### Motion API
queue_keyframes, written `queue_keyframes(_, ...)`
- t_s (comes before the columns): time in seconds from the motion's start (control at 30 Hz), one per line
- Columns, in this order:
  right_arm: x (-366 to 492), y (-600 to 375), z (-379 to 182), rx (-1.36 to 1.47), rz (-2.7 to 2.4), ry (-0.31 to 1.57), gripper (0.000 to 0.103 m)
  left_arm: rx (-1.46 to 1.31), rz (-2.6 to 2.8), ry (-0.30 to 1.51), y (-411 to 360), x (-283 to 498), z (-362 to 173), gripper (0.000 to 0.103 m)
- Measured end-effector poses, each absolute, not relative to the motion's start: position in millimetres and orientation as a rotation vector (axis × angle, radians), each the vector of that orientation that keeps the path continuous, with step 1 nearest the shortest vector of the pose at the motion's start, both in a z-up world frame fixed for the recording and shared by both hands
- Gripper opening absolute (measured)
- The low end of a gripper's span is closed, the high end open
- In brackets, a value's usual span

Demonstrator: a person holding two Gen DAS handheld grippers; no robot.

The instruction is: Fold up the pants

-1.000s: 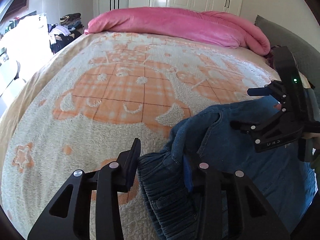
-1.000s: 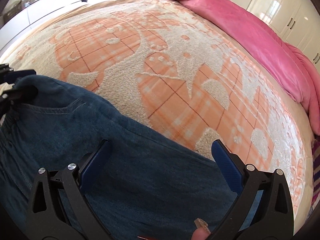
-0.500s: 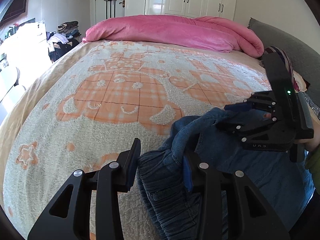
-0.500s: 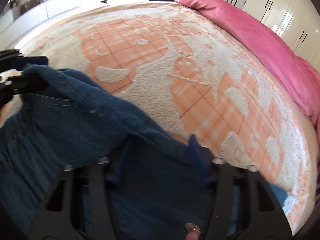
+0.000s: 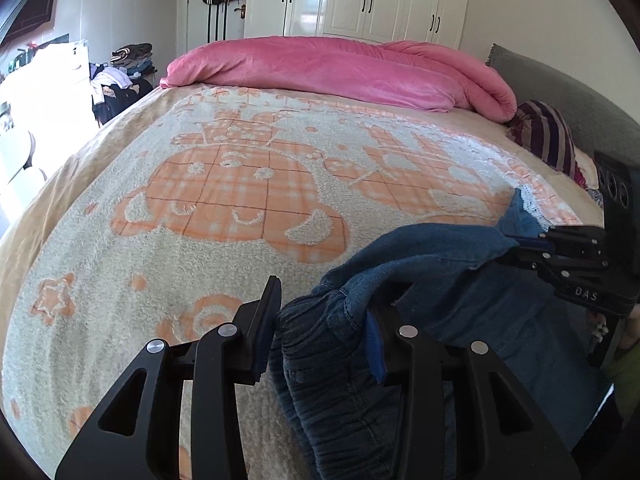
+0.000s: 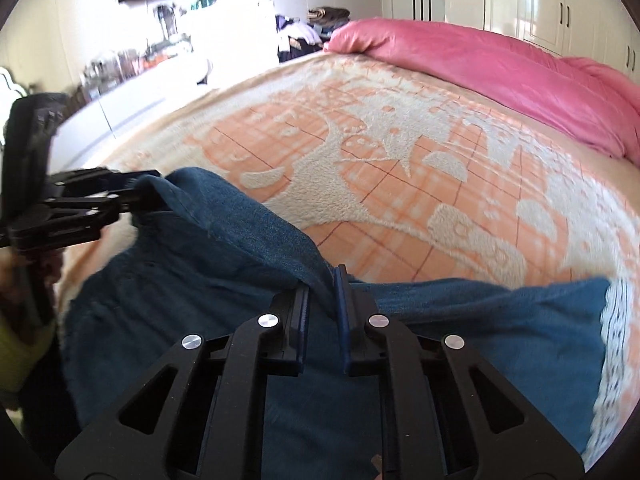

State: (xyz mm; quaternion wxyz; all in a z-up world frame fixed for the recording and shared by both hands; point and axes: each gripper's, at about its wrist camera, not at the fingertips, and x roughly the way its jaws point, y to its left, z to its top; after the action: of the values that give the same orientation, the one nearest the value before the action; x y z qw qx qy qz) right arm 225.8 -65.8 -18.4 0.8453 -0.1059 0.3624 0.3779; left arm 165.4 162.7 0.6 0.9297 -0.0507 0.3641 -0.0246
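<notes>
Showing progress: pants (image 5: 460, 304) gripped at two points along one edge and raised off the blanket (image 5: 224, 208); no finished fold was visible, so most folding remained, by this reading.
Left tongs: left gripper (image 5: 324, 332) stood partly open, its pads pressed on the bunched, gathered waistband between them.
Right tongs: right gripper (image 6: 322, 312) had just been closing and stood nearly shut, pinching a thin ridge of denim.
Position of pants: fabric spanned between both tongs, sagging below them onto the bed's near edge.
Appearance of pants: blue denim, soft, creased; white lace trim (image 6: 612, 340) lay right of the right tongs.
</notes>
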Motion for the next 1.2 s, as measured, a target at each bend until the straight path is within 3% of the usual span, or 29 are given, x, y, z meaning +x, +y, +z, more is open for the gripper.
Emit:
queue_keyframes(0.67,96.3,-115.7,-18.8,-0.100,0.885,0.724,0.006,-0.112,-0.116,0.696,136.8,65.6,6.2,0.039)
queue_keyframes(1.2,32.1,-104.7,-34.9,-0.210,0.954,0.765,0.006,-0.106,-0.064,0.851,138.8,21.5,-14.4,0.042)
